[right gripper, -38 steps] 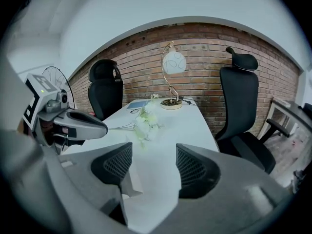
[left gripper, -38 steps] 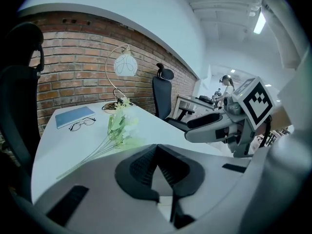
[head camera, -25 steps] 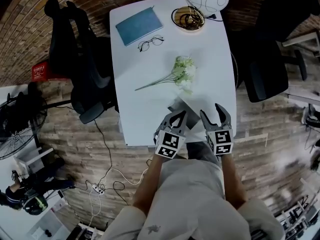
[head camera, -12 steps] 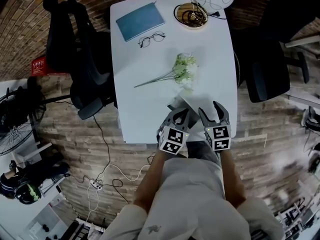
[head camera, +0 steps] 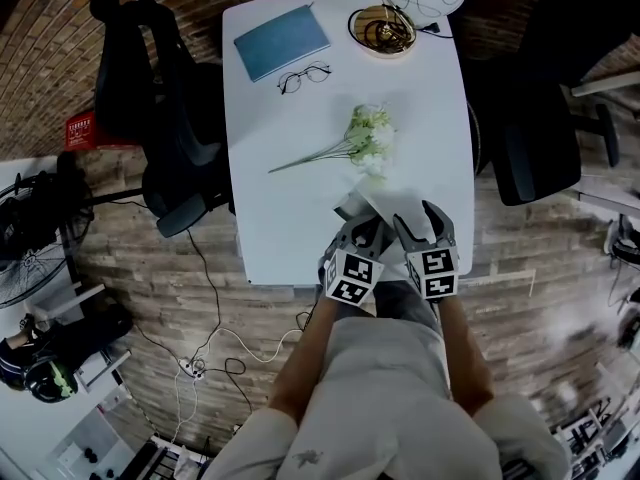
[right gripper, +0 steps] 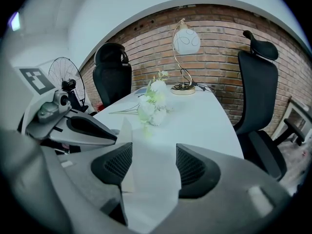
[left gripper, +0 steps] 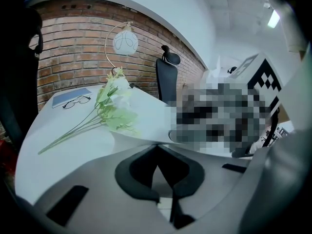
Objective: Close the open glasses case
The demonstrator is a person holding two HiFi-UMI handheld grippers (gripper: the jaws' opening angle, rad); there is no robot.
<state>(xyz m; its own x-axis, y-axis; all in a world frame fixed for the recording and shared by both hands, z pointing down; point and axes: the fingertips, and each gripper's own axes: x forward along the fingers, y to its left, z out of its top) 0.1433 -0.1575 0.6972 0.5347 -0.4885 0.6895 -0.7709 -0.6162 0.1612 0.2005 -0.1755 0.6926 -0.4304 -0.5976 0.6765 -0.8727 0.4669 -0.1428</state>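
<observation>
Overhead, the head view alone shows the whole layout. The open glasses case (head camera: 362, 208), pale white, lies just on the person's side of the flower bunch (head camera: 368, 140), and both grippers are at it. The left gripper view shows the left gripper (left gripper: 156, 147) with its jaw tips pressed together at the case's edge. The right gripper view shows the right gripper (right gripper: 148, 165) spread, with the case's white flap between its jaws.

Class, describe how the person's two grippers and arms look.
Both the left gripper and right gripper have light grey bodies with curved jaws lined in black pads, ribbed on the right. Each carries a cube of black-and-white square markers. The person wears a pale top with pale sleeves.
</observation>
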